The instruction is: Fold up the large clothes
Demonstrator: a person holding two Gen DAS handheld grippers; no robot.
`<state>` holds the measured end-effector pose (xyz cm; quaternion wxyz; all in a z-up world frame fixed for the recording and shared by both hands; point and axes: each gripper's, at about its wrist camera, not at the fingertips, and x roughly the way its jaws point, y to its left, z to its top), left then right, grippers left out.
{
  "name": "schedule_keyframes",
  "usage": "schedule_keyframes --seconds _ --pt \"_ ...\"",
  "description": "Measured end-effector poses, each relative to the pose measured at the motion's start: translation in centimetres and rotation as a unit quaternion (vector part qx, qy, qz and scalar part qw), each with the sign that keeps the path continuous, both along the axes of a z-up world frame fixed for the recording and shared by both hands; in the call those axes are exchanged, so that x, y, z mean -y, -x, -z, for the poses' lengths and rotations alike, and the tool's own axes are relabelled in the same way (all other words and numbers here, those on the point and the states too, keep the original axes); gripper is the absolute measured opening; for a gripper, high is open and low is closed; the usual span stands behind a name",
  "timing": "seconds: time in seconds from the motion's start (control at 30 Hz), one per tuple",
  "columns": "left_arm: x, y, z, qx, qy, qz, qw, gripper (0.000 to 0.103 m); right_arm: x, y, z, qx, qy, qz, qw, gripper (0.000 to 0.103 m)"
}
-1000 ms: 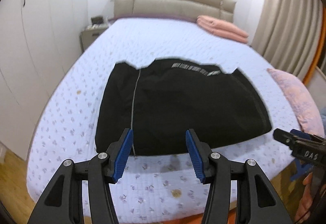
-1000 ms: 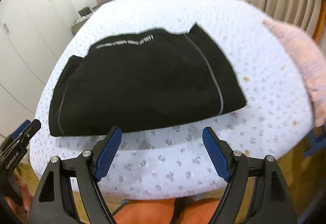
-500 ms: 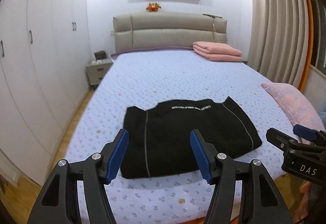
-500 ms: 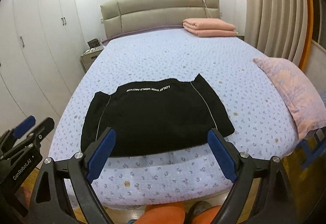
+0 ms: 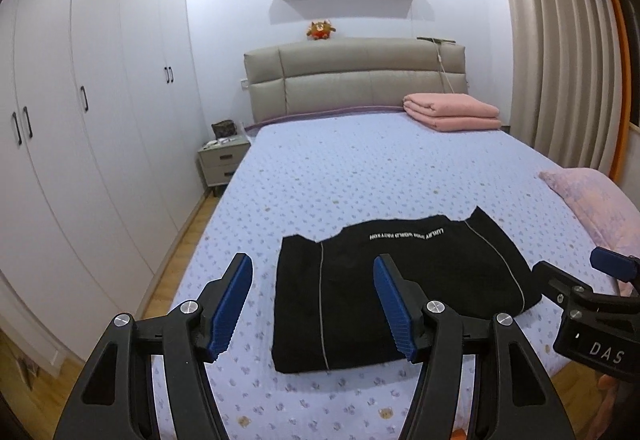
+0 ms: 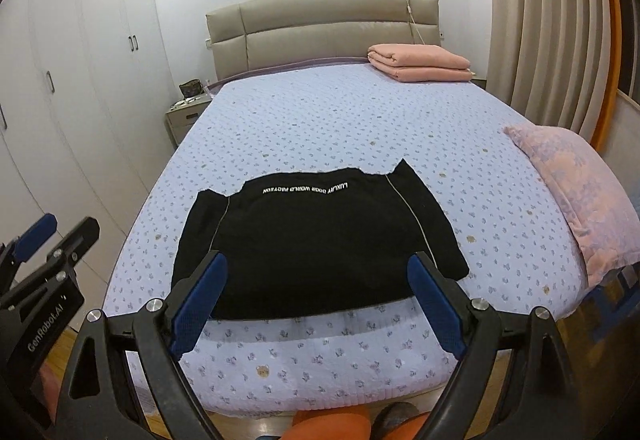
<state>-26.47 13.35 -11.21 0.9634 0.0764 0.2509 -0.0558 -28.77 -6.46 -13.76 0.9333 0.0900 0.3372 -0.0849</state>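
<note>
1. Two grippers are above the foot of the bed, and both hold nothing.
2. Left gripper (image 5: pixel 313 306) with blue ribbed pads has its jaws spread wide.
3. Folded black fabric garment (image 6: pixel 316 240) with white lettering lies flat on the lilac flowered quilted bedspread (image 6: pixel 360 119), near the foot edge.
4. Right gripper (image 6: pixel 318 304) is also wide apart.
5. Pink patterned pillow (image 6: pixel 580 191) lies at the right edge of the bed.

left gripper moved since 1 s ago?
Yes. The left gripper has pulled back and up from the black garment; the headboard now sits mid-frame.
</note>
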Motion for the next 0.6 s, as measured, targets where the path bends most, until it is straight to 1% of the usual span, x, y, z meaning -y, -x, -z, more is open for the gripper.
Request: schedule_keyframes --seconds 0.17,0.4,0.47,0.53,0.6 --pt "0.0 -0.2 0.0 -0.008 0.002 -0.001 1.0000 0.065 -0.3 -0.4 -0.6 0.002 0.003 0.000 1.000 0.093" --pt "0.0 -0.7 0.7 -0.014 -0.014 -0.012 0.9997 0.065 -0.4 -0.7 -0.5 -0.003 0.006 -0.002 1.000 0.093" --pt "-0.1 -0.7 0.8 -0.006 -0.016 -0.017 0.9997 0.065 -0.3 -0.9 -0.2 -0.008 0.005 -0.004 1.000 0.093" --pt "-0.2 -0.3 0.7 0.016 -0.024 -0.030 0.9991 0.065 -0.4 -1.1 0.2 -0.014 0.003 -0.006 1.000 0.093" --pt "-0.3 -0.3 0.7 0.017 -0.028 -0.031 0.9990 0.065 -0.6 -1.2 0.5 -0.018 0.003 -0.006 1.000 0.093"
